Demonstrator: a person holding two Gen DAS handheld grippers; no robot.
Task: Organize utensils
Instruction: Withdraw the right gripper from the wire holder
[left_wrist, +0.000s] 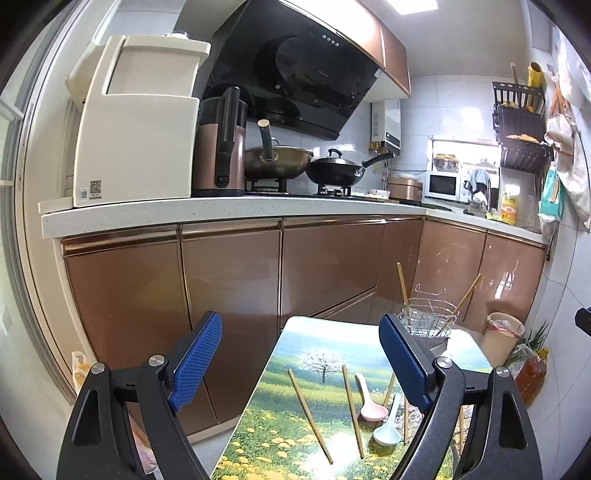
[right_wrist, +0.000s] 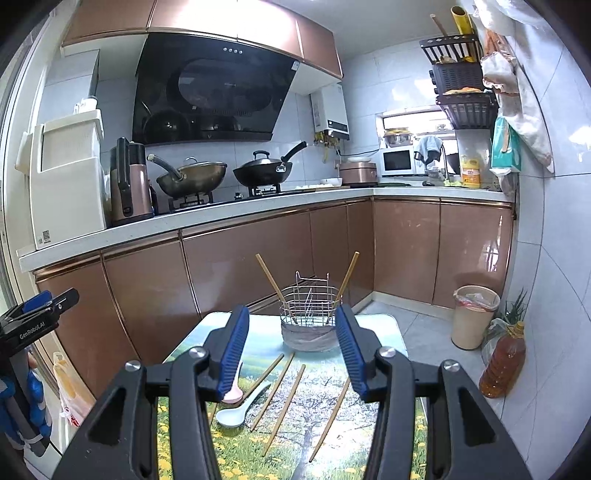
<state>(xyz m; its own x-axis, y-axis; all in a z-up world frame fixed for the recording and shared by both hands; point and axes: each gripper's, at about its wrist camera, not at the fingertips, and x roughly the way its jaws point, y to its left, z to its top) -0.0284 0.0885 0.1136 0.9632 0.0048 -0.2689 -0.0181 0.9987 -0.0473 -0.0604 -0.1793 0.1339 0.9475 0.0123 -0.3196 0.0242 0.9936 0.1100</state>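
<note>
A small table (right_wrist: 384, 332) with a meadow print carries several loose wooden chopsticks (right_wrist: 284, 410), a pink spoon (right_wrist: 234, 391) and a white spoon (right_wrist: 236, 410). At its far end stands a wire utensil holder (right_wrist: 310, 321) with two chopsticks leaning in it. My right gripper (right_wrist: 291, 350) hovers open over the near part of the table, nothing between its blue pads. My left gripper (left_wrist: 301, 354) is open wide to the left of the table (left_wrist: 317, 332), also holding nothing. In the left wrist view the chopsticks (left_wrist: 310, 417), pink spoon (left_wrist: 369, 400), white spoon (left_wrist: 388, 424) and holder (left_wrist: 430, 317) lie ahead and to the right.
Brown cabinet doors (right_wrist: 258, 266) under a white counter (right_wrist: 221, 214) run behind the table. On the floor to the right stand a beige bin (right_wrist: 474, 317) and an oil bottle (right_wrist: 504, 365). A plastic bag (right_wrist: 68, 384) hangs low on the left.
</note>
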